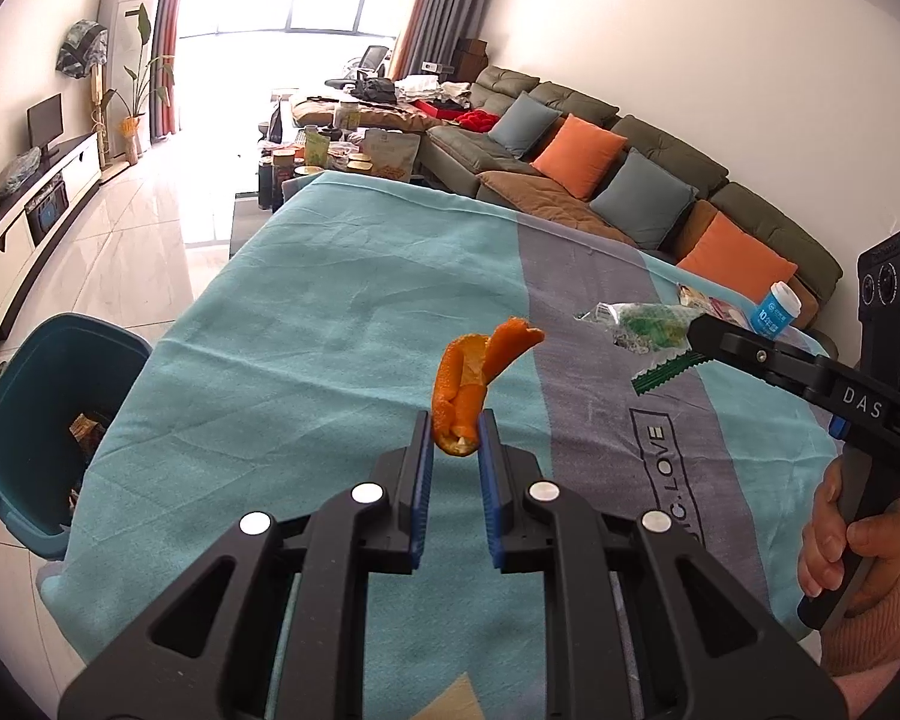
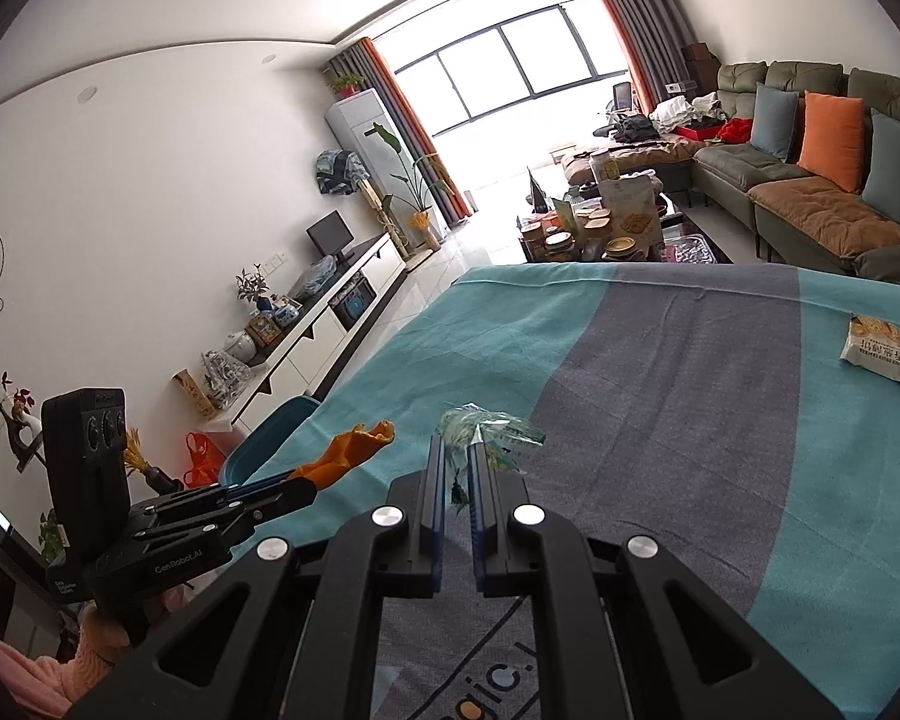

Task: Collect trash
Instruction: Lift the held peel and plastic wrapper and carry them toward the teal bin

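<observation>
A teal and grey cloth (image 2: 660,360) covers the counter. On it lie a snack packet (image 2: 877,349) and a small blue-labelled bottle (image 1: 777,310).

Matt woven tablecloth (image 1: 330,324), crinkly glossy wrapper (image 1: 642,330)

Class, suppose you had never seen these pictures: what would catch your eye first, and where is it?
The orange peel, pinched in the left gripper above the teal cloth. Next, the crinkled green wrapper held in the right gripper. At the table's left edge stands a blue bin, trash already inside.
</observation>
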`<state>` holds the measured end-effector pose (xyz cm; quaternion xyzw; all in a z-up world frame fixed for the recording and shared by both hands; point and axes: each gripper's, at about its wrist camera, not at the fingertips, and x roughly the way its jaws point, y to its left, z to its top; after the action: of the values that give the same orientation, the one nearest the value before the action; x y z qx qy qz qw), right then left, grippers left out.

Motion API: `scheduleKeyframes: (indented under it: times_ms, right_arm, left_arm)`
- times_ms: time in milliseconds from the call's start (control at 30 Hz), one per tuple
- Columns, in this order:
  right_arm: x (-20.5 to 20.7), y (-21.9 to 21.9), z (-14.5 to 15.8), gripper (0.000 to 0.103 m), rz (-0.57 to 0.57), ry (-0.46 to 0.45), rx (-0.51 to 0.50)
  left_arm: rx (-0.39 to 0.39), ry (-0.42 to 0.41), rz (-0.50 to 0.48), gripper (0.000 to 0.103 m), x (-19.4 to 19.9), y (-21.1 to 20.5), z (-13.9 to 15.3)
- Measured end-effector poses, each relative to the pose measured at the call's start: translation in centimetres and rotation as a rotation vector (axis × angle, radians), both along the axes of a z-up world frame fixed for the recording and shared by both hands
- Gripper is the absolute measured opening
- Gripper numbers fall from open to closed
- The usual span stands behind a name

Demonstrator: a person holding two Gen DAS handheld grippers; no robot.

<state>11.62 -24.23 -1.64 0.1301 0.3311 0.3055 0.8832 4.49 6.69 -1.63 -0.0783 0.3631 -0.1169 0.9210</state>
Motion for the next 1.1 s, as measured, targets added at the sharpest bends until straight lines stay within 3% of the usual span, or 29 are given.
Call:
scheduleKeyframes:
  times_ms: [1100]
  right_arm:
    - [-0.3,4.1,0.2,0.006,0.069,-0.011,-0.004]
  left_arm:
    - [0.008,-0.008,0.095,0.015,-1.4,4.1,0.3]
